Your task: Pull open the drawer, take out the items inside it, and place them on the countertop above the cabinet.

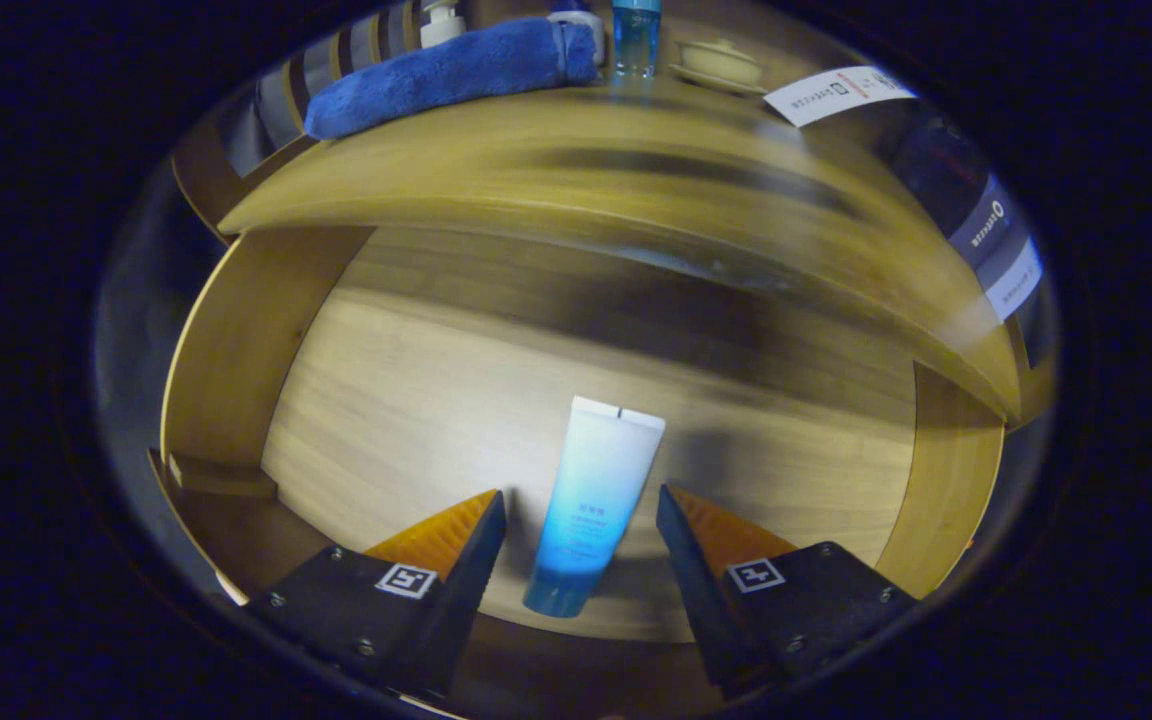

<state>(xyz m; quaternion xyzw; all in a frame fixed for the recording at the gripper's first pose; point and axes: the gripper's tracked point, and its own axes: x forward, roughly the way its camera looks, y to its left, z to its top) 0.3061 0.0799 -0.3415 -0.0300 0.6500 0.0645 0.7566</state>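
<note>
Gripper view: drawer (236,350) pulled open, blue-white tube (591,500) lying flat on its wood floor. Gripper (581,515) fingers spread apart, tube between them w/ gaps both sides, not touching. Countertop (556,160) above holds blue towel (446,75), blue bottle (635,38), small lidded dish (719,64), white pump bottle (441,20).

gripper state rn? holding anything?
Gripper: open, holding nothing. Its fingers straddle the blue-and-white tube lying in the open drawer, with a visible gap on each side, so no contact yet.
</note>
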